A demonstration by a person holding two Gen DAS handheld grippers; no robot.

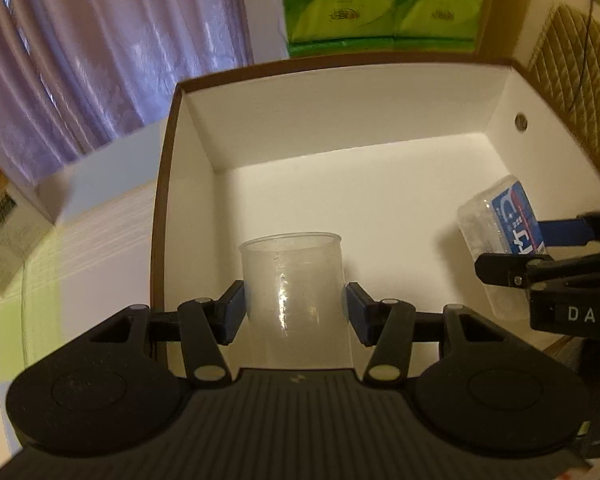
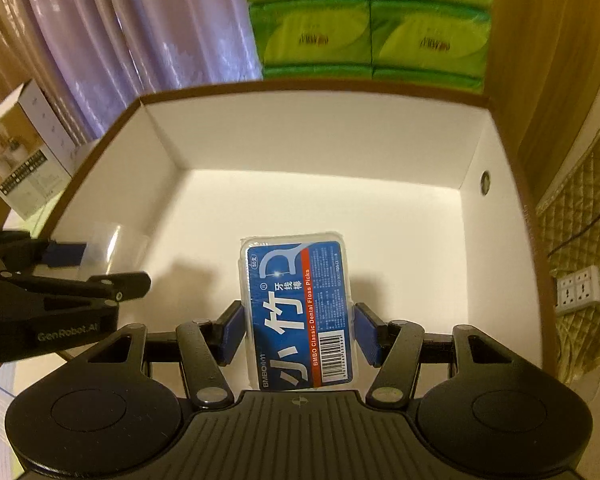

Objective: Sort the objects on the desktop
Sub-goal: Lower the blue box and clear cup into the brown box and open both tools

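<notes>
Warm, dim indoor light is washing both fisheye views; edges are bending and smearing, glare is glinting on the clear cup (image 1: 296, 284).

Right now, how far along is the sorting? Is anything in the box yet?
Nothing lies in the white box yet; its floor is bare. In hand: the left gripper is shut on the clear plastic cup, the right gripper on the floss pick box, both held over the box. Left: releasing both. The desk beyond is barely visible.
</notes>
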